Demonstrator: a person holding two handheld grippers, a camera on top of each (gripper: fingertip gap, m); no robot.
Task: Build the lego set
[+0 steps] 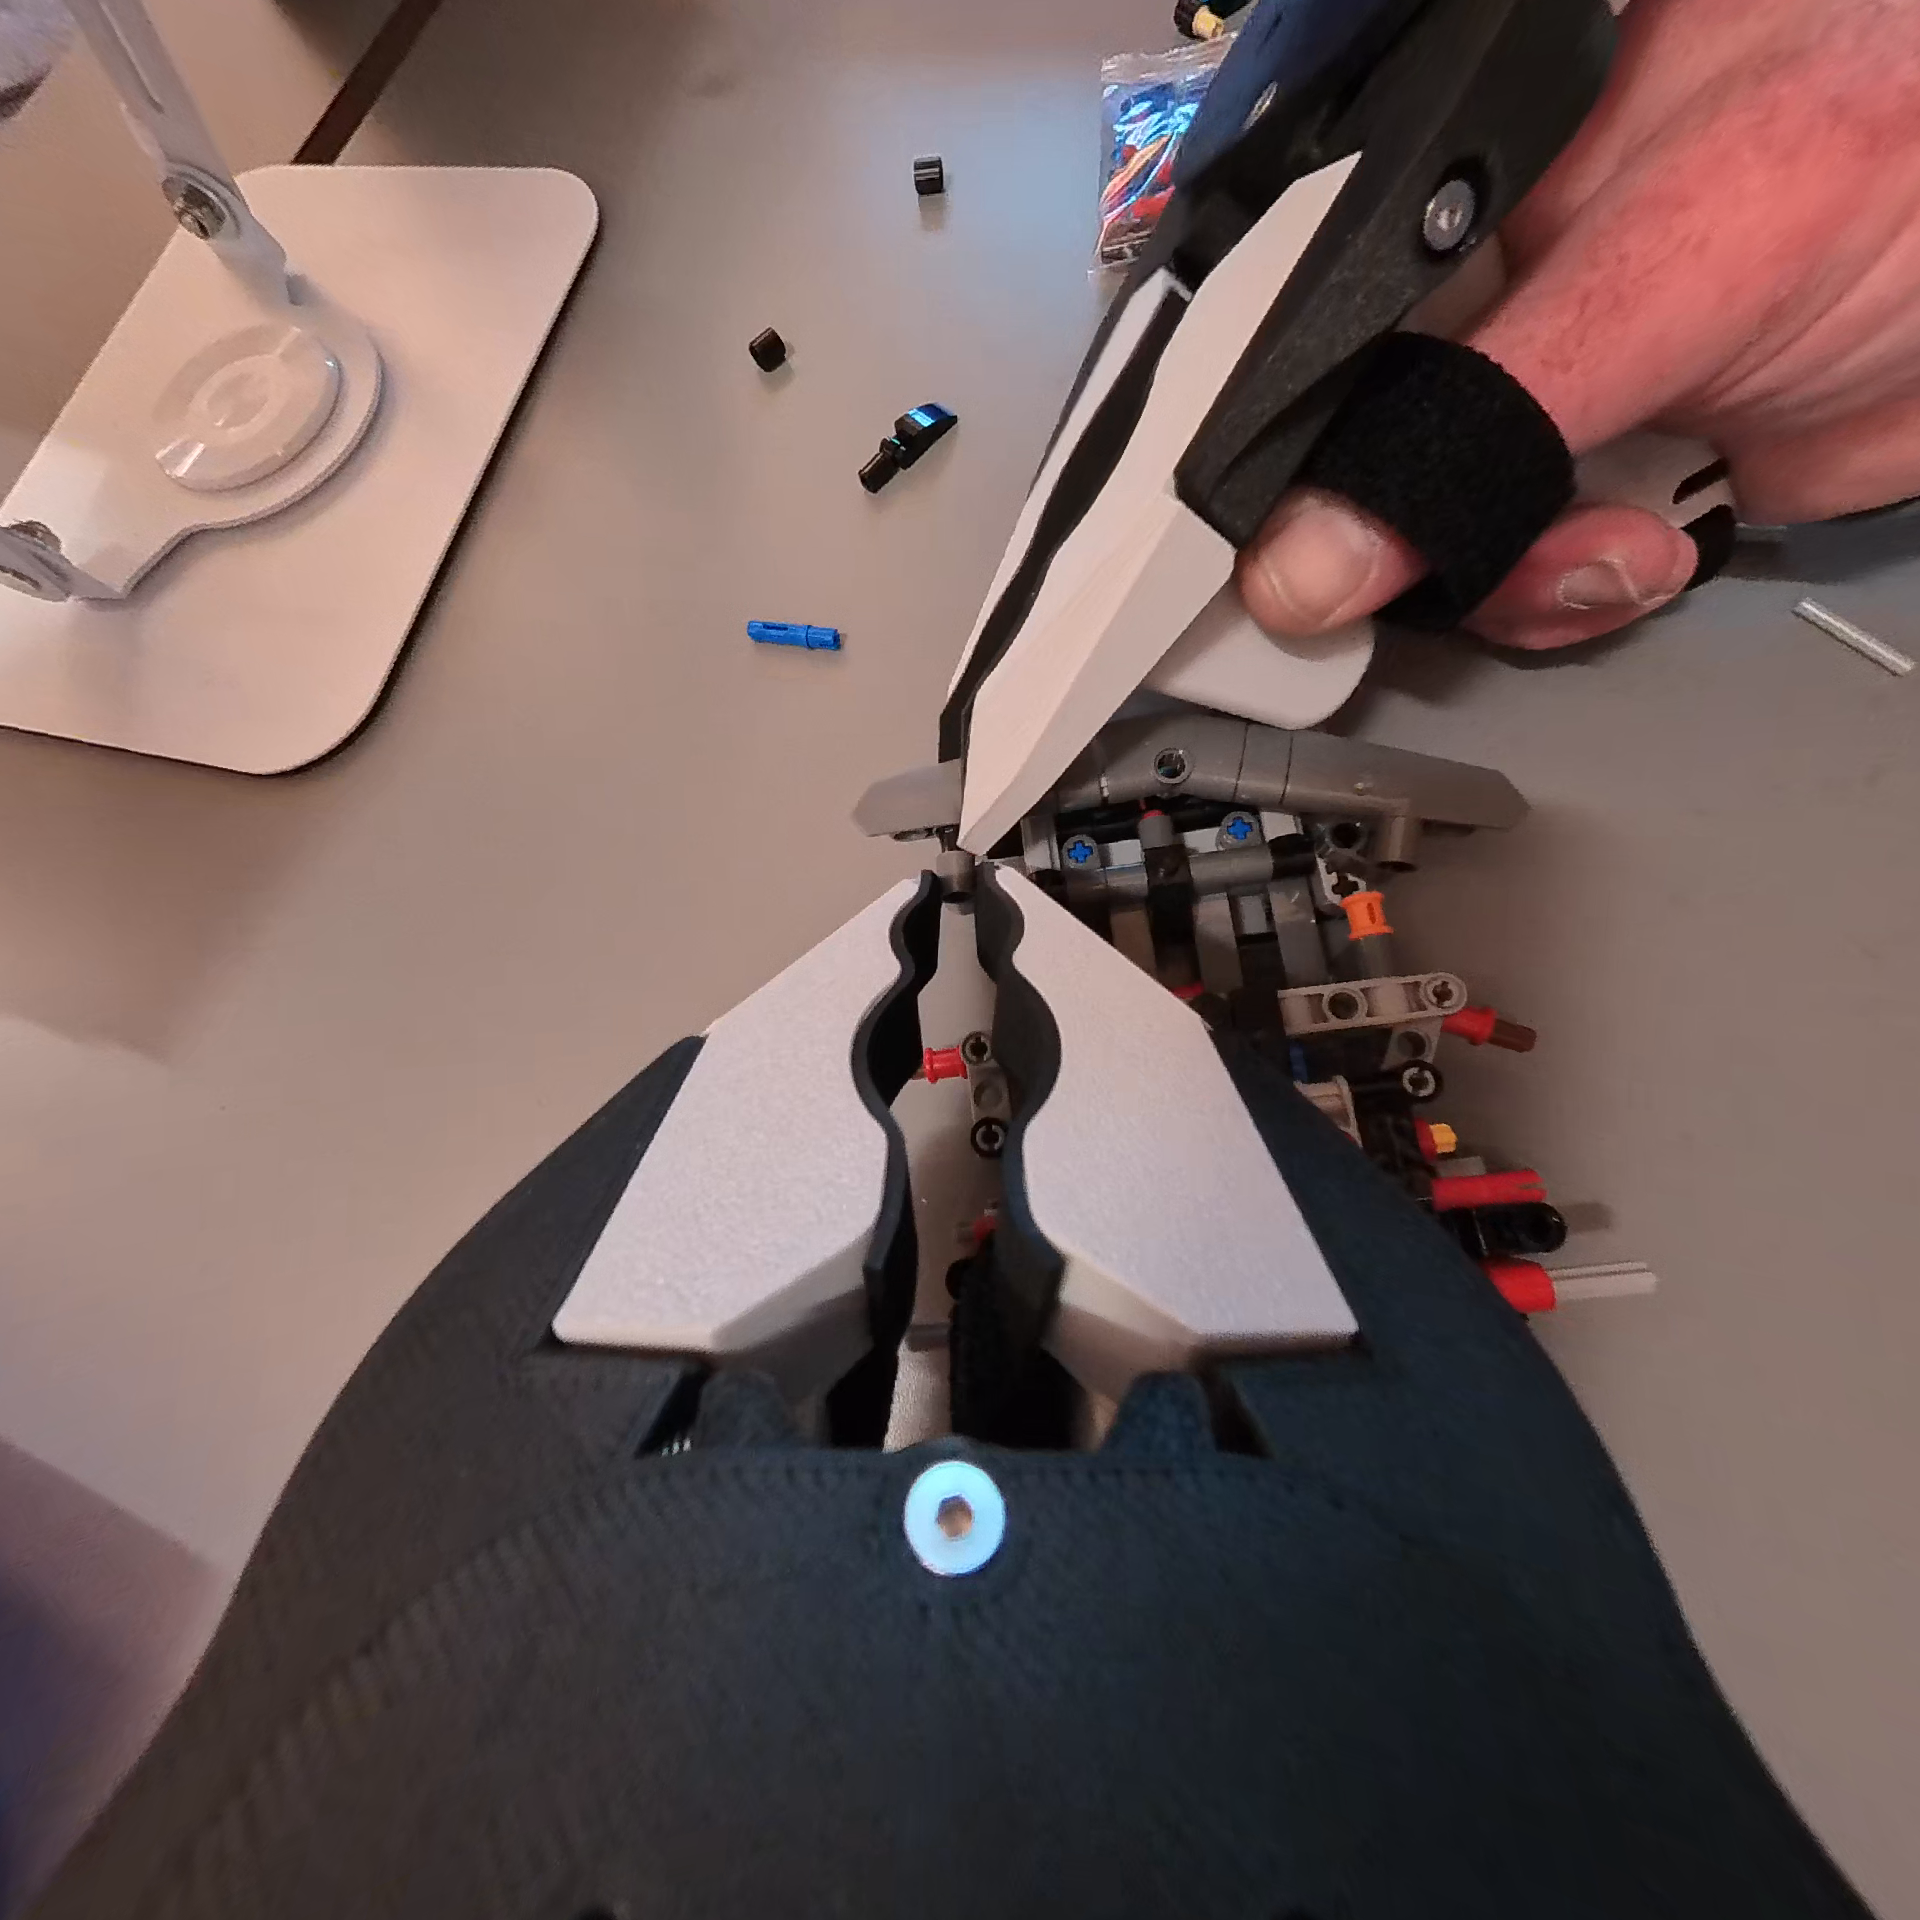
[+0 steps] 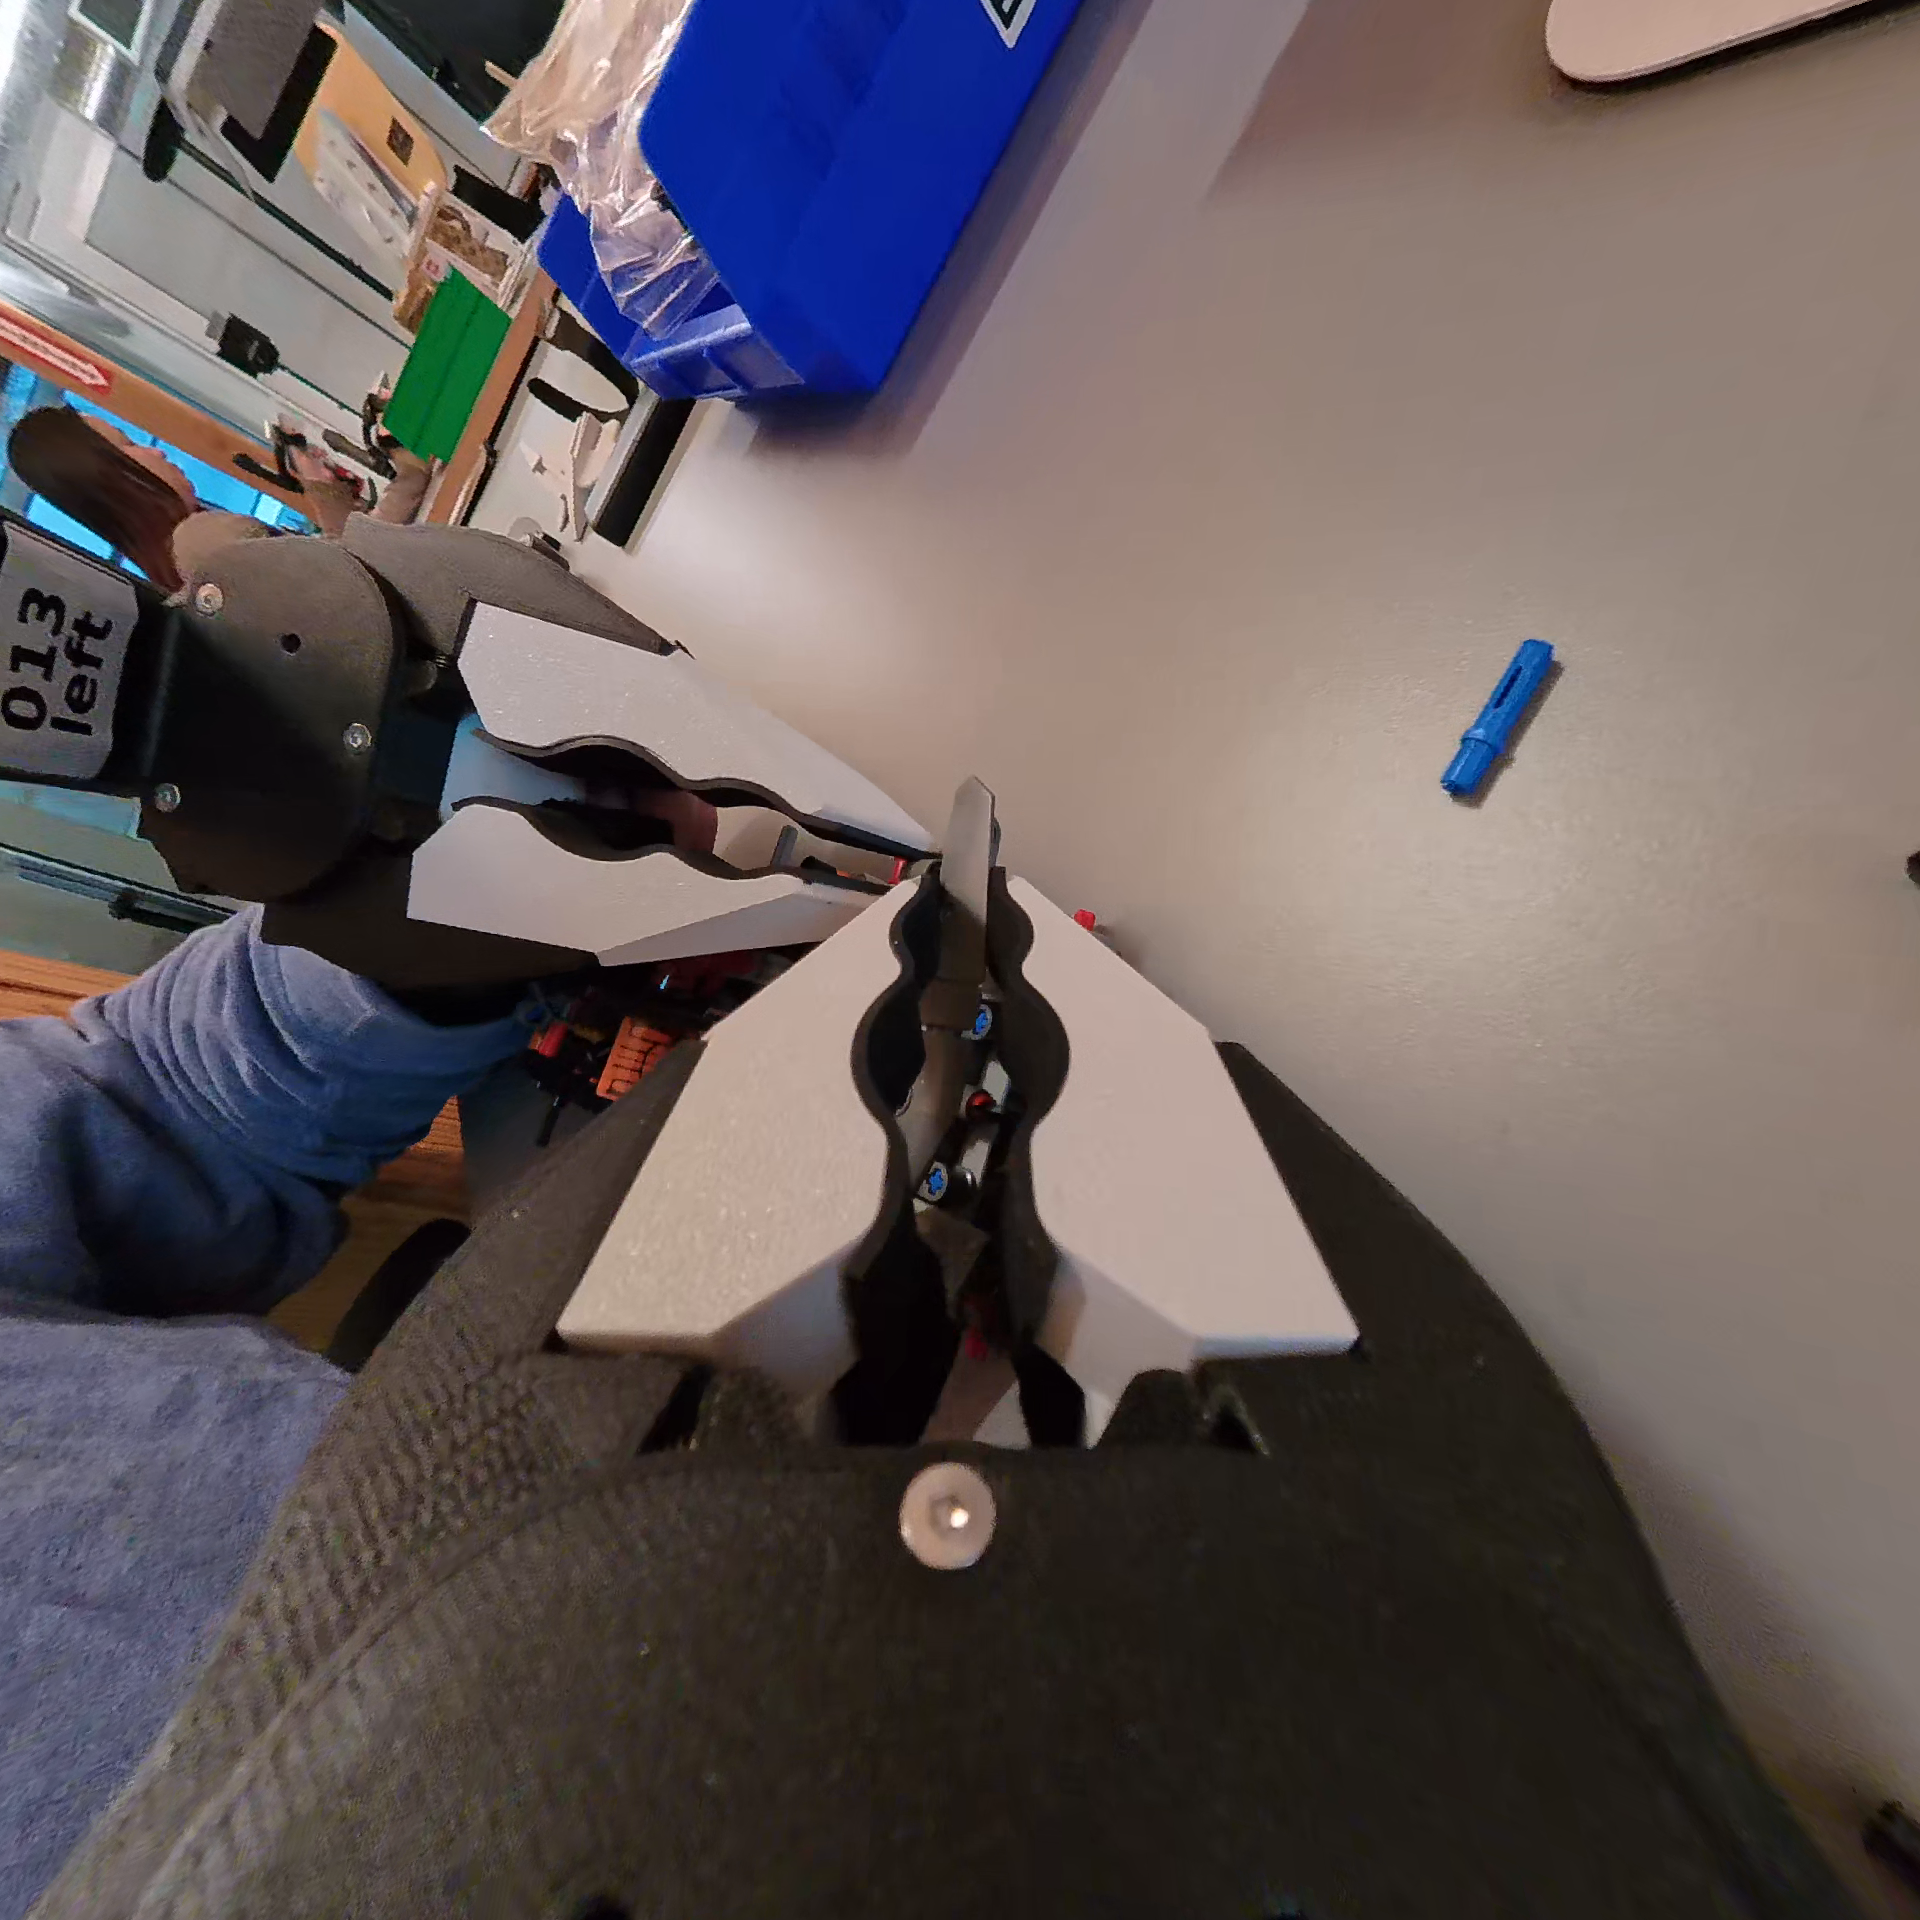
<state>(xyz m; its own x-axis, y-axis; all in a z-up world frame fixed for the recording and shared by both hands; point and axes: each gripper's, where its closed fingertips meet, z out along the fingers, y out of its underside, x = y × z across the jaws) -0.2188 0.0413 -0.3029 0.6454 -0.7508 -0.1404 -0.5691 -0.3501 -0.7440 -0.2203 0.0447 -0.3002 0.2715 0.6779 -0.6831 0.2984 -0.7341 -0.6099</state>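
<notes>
Grey table carries the work, and behind it the right wrist view shows a busy room with shelves and a person far off. On the table stands a blue bin with clear plastic bags in it, and a white label on its side. Near the white stand base lie a blue pin, small black parts and a bag of pieces. The lego model lies in the middle. The left gripper has narrow jaws closed on a small grey pin of the model. The right gripper pinches a grey panel at the model's edge.
</notes>
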